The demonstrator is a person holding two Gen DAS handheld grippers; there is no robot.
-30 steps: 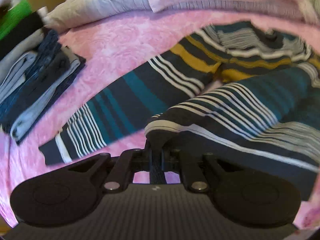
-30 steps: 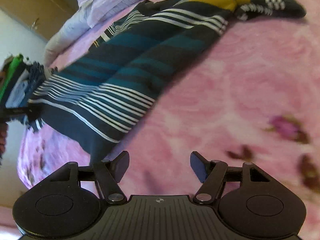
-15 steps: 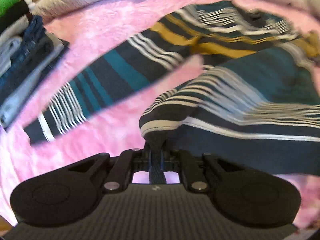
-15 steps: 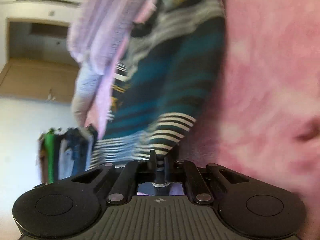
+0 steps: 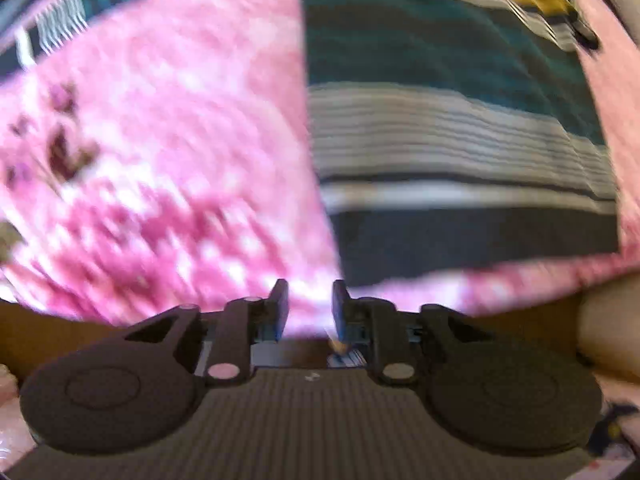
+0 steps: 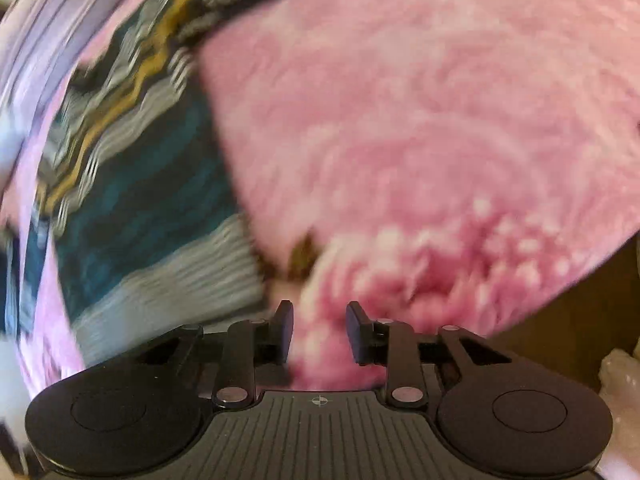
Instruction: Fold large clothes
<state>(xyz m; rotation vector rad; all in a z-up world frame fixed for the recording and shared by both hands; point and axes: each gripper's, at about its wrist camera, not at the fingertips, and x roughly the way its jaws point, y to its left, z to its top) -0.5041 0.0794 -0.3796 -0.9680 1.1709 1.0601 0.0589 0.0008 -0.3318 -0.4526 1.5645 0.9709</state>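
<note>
Striped garment (image 5: pixel 460 128): we find it up-right of our empty, opening left gripper (image 5: pixel 308 306), up-left of our empty, opening right gripper (image 6: pixel 318 332).

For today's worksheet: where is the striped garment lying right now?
The striped garment lies flat on the pink blanket: right side of the left wrist view, left side of the right wrist view.

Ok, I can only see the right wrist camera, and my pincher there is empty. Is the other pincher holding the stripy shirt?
Observer: No. The left gripper holds nothing. Its jaws are opening, with only the pink blanket showing between them.
Operator: So where's the shirt from that side?
Observer: The striped shirt lies spread on the blanket, up and to the right in the left wrist view. The corner of its dark hem is close to that gripper.
</note>
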